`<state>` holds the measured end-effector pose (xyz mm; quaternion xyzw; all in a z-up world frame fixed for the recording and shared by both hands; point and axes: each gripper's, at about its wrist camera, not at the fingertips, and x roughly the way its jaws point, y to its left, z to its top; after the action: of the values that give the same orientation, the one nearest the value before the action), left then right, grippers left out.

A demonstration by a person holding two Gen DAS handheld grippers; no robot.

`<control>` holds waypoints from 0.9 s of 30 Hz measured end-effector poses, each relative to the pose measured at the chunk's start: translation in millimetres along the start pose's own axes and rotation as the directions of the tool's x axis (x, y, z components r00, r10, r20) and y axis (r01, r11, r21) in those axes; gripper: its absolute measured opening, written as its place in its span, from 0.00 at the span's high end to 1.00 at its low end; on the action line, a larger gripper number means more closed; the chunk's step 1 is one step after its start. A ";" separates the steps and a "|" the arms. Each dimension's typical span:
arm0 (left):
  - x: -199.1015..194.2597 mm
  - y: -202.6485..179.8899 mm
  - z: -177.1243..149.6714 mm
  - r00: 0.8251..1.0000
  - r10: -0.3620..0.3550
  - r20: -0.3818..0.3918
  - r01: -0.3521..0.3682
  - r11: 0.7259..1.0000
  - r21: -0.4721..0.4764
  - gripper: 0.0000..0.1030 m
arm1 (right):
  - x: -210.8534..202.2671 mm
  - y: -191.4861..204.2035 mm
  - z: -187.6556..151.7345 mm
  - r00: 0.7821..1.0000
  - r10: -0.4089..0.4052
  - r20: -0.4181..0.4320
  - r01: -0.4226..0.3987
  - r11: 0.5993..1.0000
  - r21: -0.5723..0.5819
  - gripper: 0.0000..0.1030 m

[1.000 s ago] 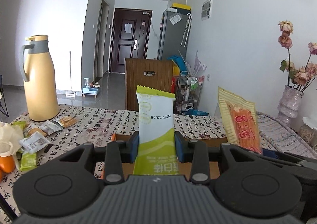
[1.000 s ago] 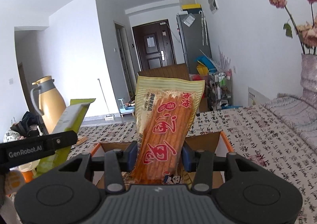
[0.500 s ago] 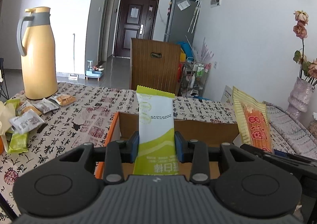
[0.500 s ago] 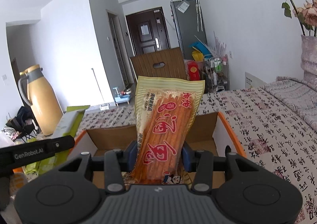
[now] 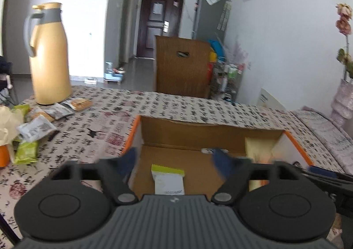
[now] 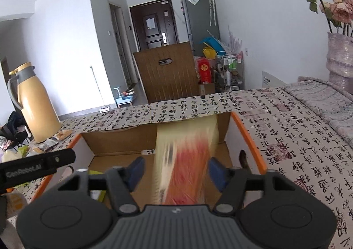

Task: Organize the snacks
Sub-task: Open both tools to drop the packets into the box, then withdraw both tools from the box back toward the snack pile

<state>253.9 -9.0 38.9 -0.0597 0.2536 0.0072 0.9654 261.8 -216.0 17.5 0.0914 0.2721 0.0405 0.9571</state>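
An open cardboard box with orange edges (image 5: 136,130) (image 6: 245,132) lies on the table in front of both grippers. My left gripper (image 5: 176,162) is opening, its blue pads spread wide and blurred; the green and white snack packet (image 5: 168,179) lies loose on the box floor below them. My right gripper (image 6: 176,170) is opening too; the orange snack bag (image 6: 187,156), blurred, drops between its pads into the box, touching neither. The same bag (image 5: 259,156) leans at the box's right end in the left wrist view.
A yellow thermos jug (image 5: 49,55) (image 6: 33,105) stands at the far left of the table, with several loose snack packets (image 5: 35,125) beside it. A vase of dried flowers (image 6: 340,55) stands at the far right. A brown chair back (image 5: 181,68) rises beyond the table.
Both grippers have sunk toward the box and their jaws have sprung apart. The green packet has fallen onto the box floor and the orange bag is dropping in.
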 end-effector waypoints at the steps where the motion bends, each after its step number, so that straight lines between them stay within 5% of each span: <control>1: -1.8 0.7 0.8 1.000 0.016 0.008 -0.016 1.000 -0.007 0.00 | -1.3 -0.9 0.1 1.000 -0.012 0.004 0.012 1.000 0.006 0.12; 4: -4.0 2.7 3.0 0.999 0.039 0.011 -0.039 0.999 -0.017 0.00 | -5.9 -4.6 1.6 1.000 -0.027 0.012 0.026 0.999 0.026 0.00; 27: -57.9 1.1 13.2 0.997 0.033 0.074 -0.034 0.999 0.007 0.00 | -55.2 -2.0 10.1 0.997 -0.021 0.071 0.021 1.000 0.007 0.00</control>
<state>209.8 -5.4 78.6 -0.0513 0.2188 0.0247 0.9741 220.4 -226.5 53.9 0.0931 0.2388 0.0262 0.9662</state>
